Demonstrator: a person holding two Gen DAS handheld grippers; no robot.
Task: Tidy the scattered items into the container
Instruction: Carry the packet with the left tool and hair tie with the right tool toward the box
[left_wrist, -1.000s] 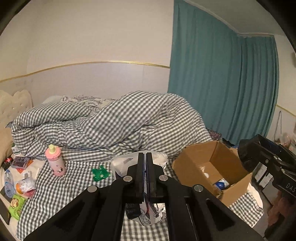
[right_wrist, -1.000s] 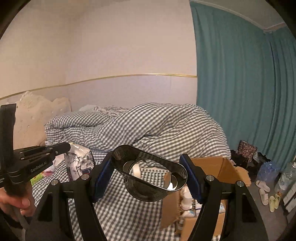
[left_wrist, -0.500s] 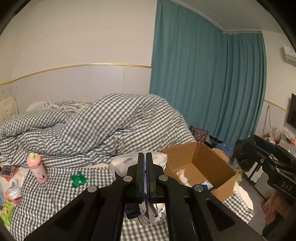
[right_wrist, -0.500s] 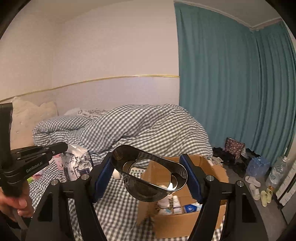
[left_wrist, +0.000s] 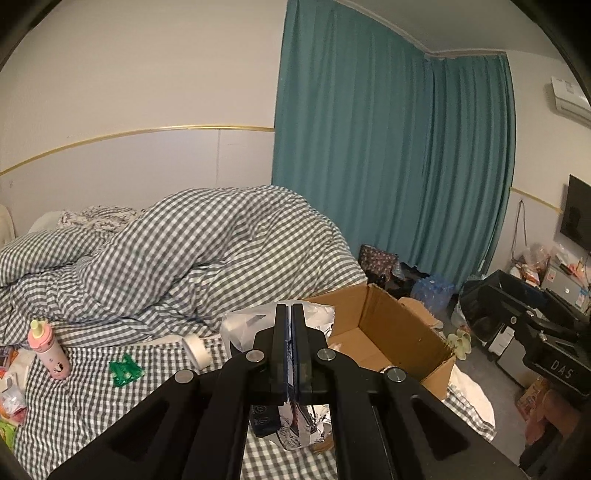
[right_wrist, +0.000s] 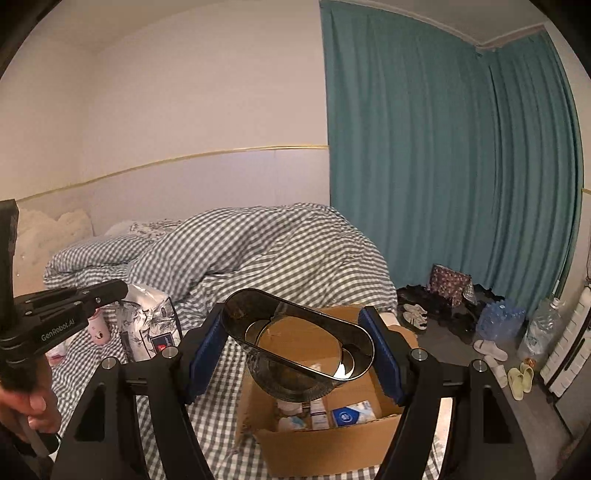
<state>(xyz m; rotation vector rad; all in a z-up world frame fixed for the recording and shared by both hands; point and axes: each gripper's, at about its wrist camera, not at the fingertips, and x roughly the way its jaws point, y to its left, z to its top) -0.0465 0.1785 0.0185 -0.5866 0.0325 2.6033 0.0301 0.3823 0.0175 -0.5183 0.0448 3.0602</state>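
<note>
Right wrist view: the box (right_wrist: 332, 435) has slid from lower right to bottom centre, under the right tool (right_wrist: 297, 350) gripping a dark bowl (right_wrist: 295, 343). The left tool (left_wrist: 289, 350), clamped on a pack (left_wrist: 295, 424), nears it too; both look ready to drop.

One cardboard box (right_wrist: 332, 446) sits at six o'clock on the checked bed (left_wrist: 92, 398). Two tongs are raised: the left (left_wrist: 290, 354) pinches one white printed packet (left_wrist: 240, 328), the right (right_wrist: 295, 347) carries one dark oval dish (right_wrist: 354, 343). On the bed lie one pink bottle (left_wrist: 50, 350) at nine o'clock, one green item (left_wrist: 125, 371) and one white tape roll (left_wrist: 195, 350). One hand (right_wrist: 33, 398) shows.
</note>
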